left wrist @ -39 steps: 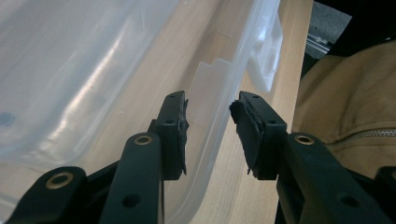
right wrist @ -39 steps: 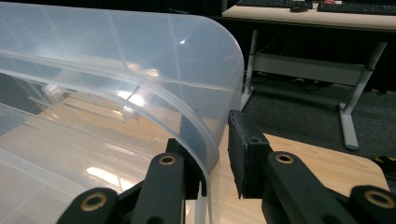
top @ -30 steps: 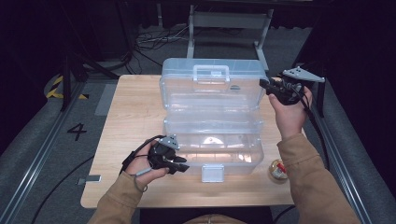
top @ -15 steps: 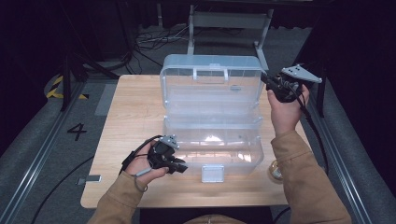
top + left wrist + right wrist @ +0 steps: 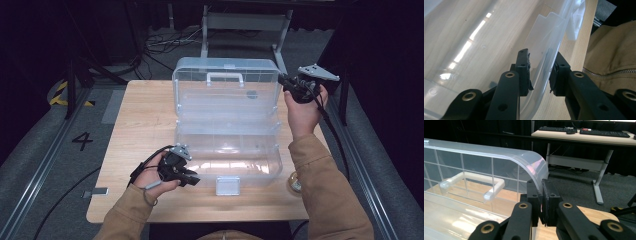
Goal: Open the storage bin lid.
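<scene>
High view: clear plastic case [image 5: 227, 125] lies open mid-worktop [image 5: 145, 115], tray half toward the person, lid [image 5: 225, 82] standing up behind it with a white handle [image 5: 224, 77].

Near edge first: left gripper [image 5: 192, 178] sits at the tray's front-left corner. In the left gripper view its fingers [image 5: 522, 72] straddle the thin front wall [image 5: 544, 67], one inside, one outside, at a narrow gap; contact isn't certain, looks just short of clamped. White latch tab [image 5: 227, 185] sits just right of it on the front rim.

Far side: right gripper [image 5: 285, 82] is on the lid's top right corner. Its jaws have just been closing; in the right gripper view the fingers [image 5: 534, 197] are pinched tight on the curved lid edge [image 5: 534, 165].

Handling, my read: light, empty, thin-walled, flexes, glossy so slippery. Grip rims and corners, not flat panels. Lid will pivot on the hinge; steady the tray or the whole case slides.
</scene>
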Demonstrator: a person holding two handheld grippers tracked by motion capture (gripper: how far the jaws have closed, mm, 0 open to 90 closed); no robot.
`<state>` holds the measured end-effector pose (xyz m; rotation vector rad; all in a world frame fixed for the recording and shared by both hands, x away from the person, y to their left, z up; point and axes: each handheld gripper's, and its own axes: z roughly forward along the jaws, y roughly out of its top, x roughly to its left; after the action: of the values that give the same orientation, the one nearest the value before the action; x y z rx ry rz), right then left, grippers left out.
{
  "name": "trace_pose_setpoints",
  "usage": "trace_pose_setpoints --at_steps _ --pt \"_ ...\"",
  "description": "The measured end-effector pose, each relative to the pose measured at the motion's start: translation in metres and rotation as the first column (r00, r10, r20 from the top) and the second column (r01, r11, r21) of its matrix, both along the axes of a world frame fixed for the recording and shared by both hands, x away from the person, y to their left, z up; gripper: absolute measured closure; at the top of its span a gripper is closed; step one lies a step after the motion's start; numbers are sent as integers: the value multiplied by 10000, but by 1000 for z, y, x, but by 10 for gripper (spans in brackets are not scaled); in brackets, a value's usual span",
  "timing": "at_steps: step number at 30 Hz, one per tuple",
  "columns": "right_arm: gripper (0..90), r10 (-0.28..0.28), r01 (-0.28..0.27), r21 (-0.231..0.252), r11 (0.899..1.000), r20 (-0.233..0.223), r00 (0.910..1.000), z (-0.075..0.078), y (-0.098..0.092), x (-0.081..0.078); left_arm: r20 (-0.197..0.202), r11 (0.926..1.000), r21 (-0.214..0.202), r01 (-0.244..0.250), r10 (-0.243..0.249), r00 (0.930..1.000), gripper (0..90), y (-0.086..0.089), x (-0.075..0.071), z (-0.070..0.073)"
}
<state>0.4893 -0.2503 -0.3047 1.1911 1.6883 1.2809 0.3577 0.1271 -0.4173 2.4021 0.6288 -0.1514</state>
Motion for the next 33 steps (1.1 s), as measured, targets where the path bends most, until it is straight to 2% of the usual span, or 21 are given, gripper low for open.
trace_pose_setpoints --at_steps 15,21,24,26,33 --pt "861 85 -82 86 9999 -362 9993 -3 -1 21 46 10000 81 -25 25 10000 730 -1 0 0" --pt "862 121 -108 199 9997 -659 9978 -5 -1 33 154 9999 111 -63 62 9999 731 -1 -2 0" --pt "862 117 -104 183 9998 -753 9971 -6 -1 36 148 10000 69 -47 46 9999 731 -1 -2 -1" --pt "862 177 -156 244 9996 -887 9959 -6 -2 40 294 10000 -59 36 -34 9996 733 0 -2 -2" --pt "862 212 -175 339 9993 -1111 9936 -9 -2 49 313 10000 -29 -73 74 9995 731 0 -4 -2"
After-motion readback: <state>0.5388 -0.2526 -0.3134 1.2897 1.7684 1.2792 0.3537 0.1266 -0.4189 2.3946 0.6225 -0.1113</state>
